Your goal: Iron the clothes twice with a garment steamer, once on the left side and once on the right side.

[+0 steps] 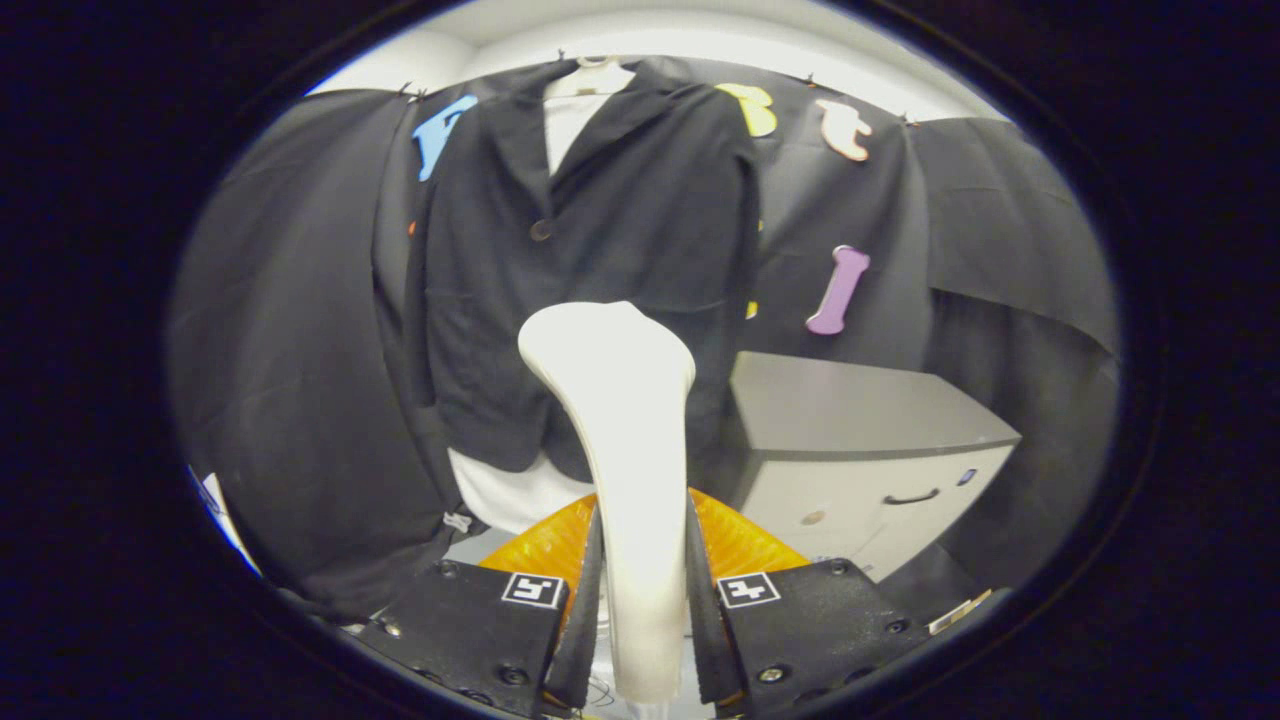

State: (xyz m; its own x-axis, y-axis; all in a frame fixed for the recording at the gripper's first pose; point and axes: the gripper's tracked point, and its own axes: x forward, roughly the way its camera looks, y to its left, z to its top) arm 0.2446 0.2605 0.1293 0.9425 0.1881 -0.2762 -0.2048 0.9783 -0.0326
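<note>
A black jacket hangs on a white hanger over a white shirt, straight ahead against the booth wall. A white shirt hem shows below the jacket. The white garment steamer stands upright between my two black fingers, its handle pressed by both. Its broad head reaches up in front of the jacket's lower middle. My gripper is shut on the steamer handle. An orange translucent part of the steamer base shows behind the fingers.
A pale grey cabinet with a dark drawer handle stands to the right of the jacket, beyond the right finger. Black cloth hangs on both sides of the jacket.
</note>
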